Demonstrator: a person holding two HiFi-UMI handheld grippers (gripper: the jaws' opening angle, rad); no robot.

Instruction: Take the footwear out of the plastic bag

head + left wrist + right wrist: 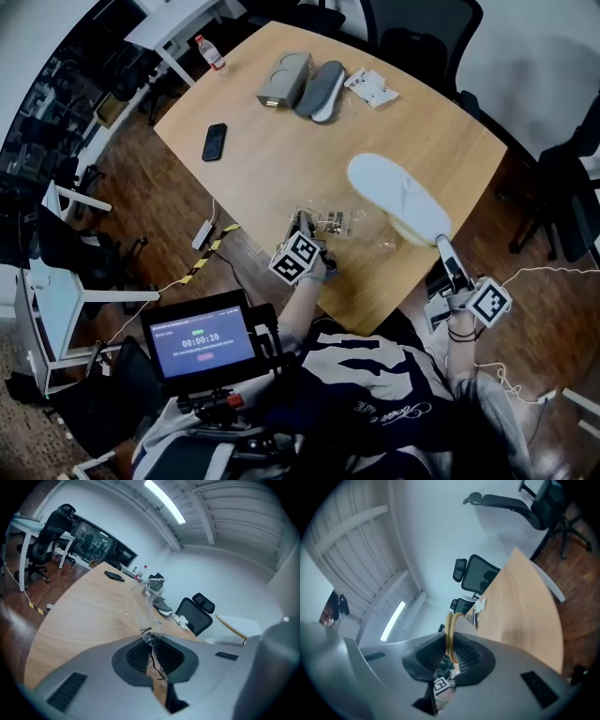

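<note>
A white slipper point(398, 197) is seen in the head view, held above the tabletop point(281, 159) by the right claw point(441, 244), outside the plastic bag point(330, 223). Only the right gripper view shows its yellowish sole edge pinched between narrow jaws. In the left gripper view, the bag's clear film is clamped in the closed left claw point(152, 641).

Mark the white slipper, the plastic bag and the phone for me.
slipper point(389, 187): head view, on its white middle.
bag point(330, 223): head view, on the clear film at its middle.
phone point(215, 142): head view, on the middle of its dark face.
</note>
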